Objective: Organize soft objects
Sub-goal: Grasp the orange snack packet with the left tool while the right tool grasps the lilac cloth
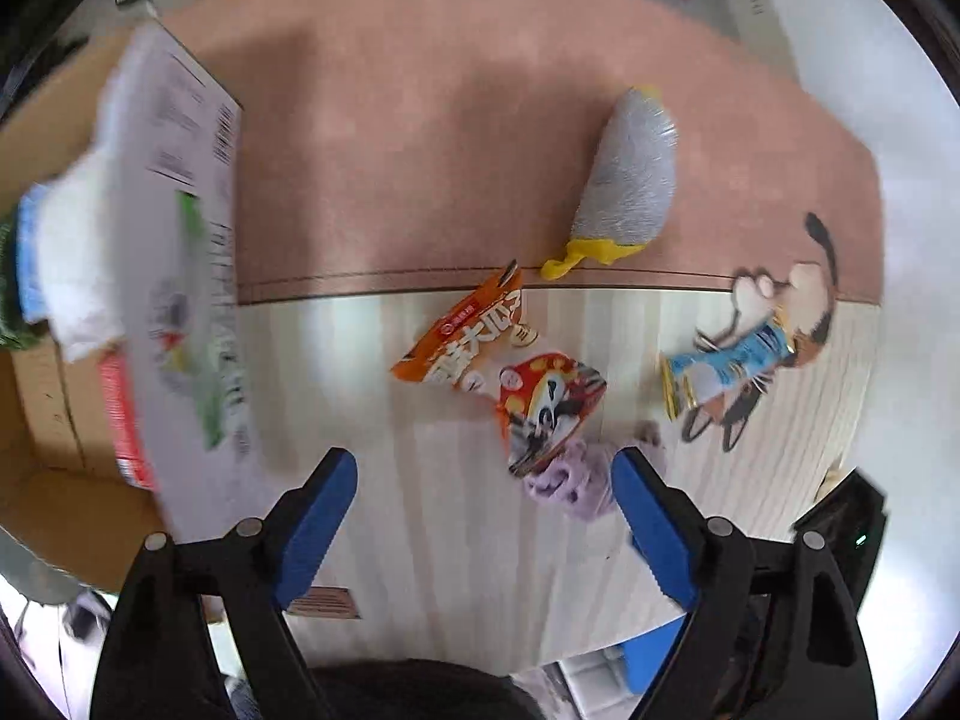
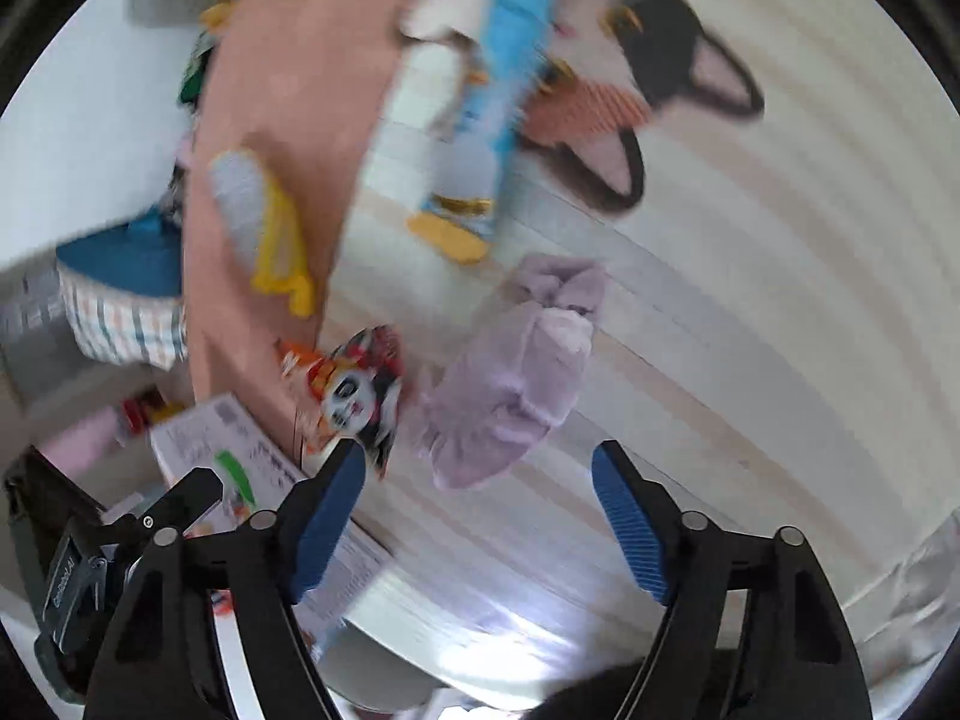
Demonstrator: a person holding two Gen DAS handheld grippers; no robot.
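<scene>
A lilac plush [image 2: 516, 372] lies on the pale wooden table just ahead of my open, empty right gripper [image 2: 480, 468]; in the left wrist view the lilac plush [image 1: 570, 480] peeks out by my open, empty left gripper [image 1: 483, 474]. A grey and yellow plush [image 1: 630, 180] lies on the pink mat. A dog-like plush in blue [image 1: 744, 348] lies to the right. An open cardboard box [image 1: 36, 420] at the left holds white and blue soft items [image 1: 66, 252].
Two snack packets, orange [image 1: 468, 330] and red [image 1: 546, 402], lie mid-table. The box flap with print [image 1: 186, 300] stands up beside my left gripper. A black cat-ear item [image 2: 672, 90] lies at the far right. The pink mat [image 1: 420, 120] covers the far half.
</scene>
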